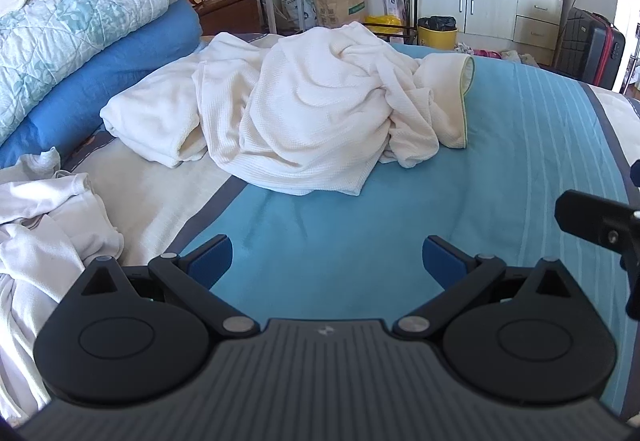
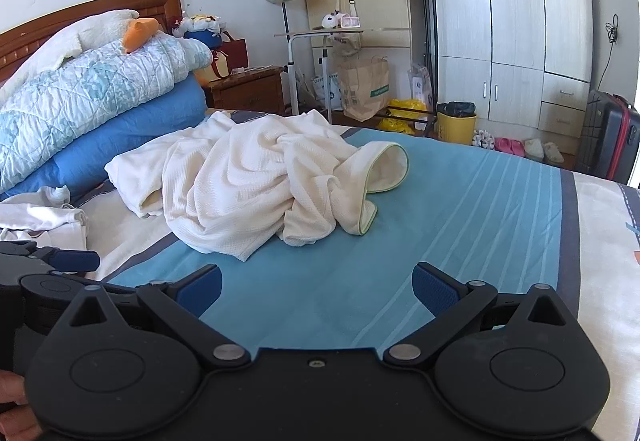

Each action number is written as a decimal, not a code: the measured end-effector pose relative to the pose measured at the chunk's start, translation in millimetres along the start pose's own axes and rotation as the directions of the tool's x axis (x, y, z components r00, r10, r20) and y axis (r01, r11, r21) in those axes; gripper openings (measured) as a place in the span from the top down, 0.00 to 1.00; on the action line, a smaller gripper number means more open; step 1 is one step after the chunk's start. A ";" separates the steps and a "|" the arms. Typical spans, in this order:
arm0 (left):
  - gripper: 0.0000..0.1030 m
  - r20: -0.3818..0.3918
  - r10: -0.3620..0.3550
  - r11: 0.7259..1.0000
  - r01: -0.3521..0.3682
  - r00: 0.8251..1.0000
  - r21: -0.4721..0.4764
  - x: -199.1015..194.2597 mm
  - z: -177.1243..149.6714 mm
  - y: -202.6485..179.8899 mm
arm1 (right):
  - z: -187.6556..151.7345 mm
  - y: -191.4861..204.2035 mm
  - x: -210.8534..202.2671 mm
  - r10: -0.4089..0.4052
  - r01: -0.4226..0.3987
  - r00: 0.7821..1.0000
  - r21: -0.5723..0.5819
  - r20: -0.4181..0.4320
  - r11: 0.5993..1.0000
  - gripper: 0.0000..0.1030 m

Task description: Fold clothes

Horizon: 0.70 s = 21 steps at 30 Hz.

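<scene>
A crumpled cream waffle-knit garment with a pale green trimmed hood lies in a heap on the blue striped bedspread. My left gripper hovers open over the bedspread, short of the heap, nothing between its blue pads. My right gripper is likewise open and empty, near the bed's front, with the heap ahead and to the left. Part of the right gripper shows at the right edge of the left wrist view, and the left gripper's blue finger shows at the left of the right wrist view.
More white clothes lie bunched at the left. Folded quilts and a blue bolster are stacked at the headboard. Beyond the bed stand a yellow bin, paper bag, wardrobe and suitcase.
</scene>
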<state>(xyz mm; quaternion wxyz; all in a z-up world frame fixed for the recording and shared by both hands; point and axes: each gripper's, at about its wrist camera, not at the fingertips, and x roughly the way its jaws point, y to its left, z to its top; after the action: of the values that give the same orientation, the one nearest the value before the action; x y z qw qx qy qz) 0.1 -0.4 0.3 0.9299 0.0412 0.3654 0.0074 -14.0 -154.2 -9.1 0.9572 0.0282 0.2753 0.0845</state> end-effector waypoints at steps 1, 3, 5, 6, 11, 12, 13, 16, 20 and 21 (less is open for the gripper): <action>0.00 0.001 -0.001 1.000 0.001 1.000 0.001 -0.1 0.1 -0.2 | 0.1 -1.0 0.3 0.001 -0.001 1.000 0.003 0.000 1.000 0.00; 0.00 0.004 -0.004 1.000 0.004 1.000 0.003 -0.2 0.4 -0.6 | 0.4 -2.9 1.0 0.002 -0.002 1.000 0.010 0.000 1.000 0.00; 0.00 0.009 -0.005 1.000 0.005 1.000 0.005 -0.7 -0.1 -1.3 | 0.6 -4.8 1.7 0.004 -0.004 1.000 0.017 0.000 1.000 0.00; 0.00 0.016 -0.002 1.000 0.002 1.000 0.006 -2.1 -2.6 -2.4 | 0.8 -5.8 2.1 0.005 -0.005 1.000 0.020 0.000 1.000 0.00; 0.00 0.006 -0.009 1.000 0.009 1.000 0.004 0.2 -0.2 -0.2 | 0.2 -5.4 2.3 -0.002 0.002 1.000 0.023 0.001 1.000 0.00; 0.00 0.007 -0.012 1.000 0.012 1.000 0.003 0.1 -0.3 -0.2 | 0.7 -6.1 3.3 -0.003 0.003 1.000 0.025 -0.001 1.000 0.00; 0.00 0.007 -0.015 1.000 0.014 1.000 0.004 0.0 -0.4 -0.3 | 0.5 -6.5 3.1 -0.003 0.003 1.000 0.026 -0.001 1.000 0.00; 0.00 0.009 -0.014 1.000 0.014 1.000 0.012 0.0 -0.9 -1.2 | 0.2 -6.7 3.1 -0.005 0.005 1.000 0.027 -0.002 1.000 0.00; 0.00 0.005 -0.018 1.000 0.018 1.000 0.013 0.8 -1.7 -0.6 | 0.1 -5.6 3.9 -0.008 0.008 1.000 0.024 -0.005 1.000 0.00; 0.00 0.003 -0.018 1.000 0.018 1.000 0.013 1.2 -1.7 -0.4 | 0.1 -5.7 3.8 -0.009 0.009 1.000 0.023 -0.005 1.000 0.00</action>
<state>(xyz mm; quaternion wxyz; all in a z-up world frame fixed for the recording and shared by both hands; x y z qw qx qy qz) -0.2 -0.6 -1.8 0.9303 0.0439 0.3642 -0.0032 -10.0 -159.2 -11.6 0.9565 0.0379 0.2788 0.0770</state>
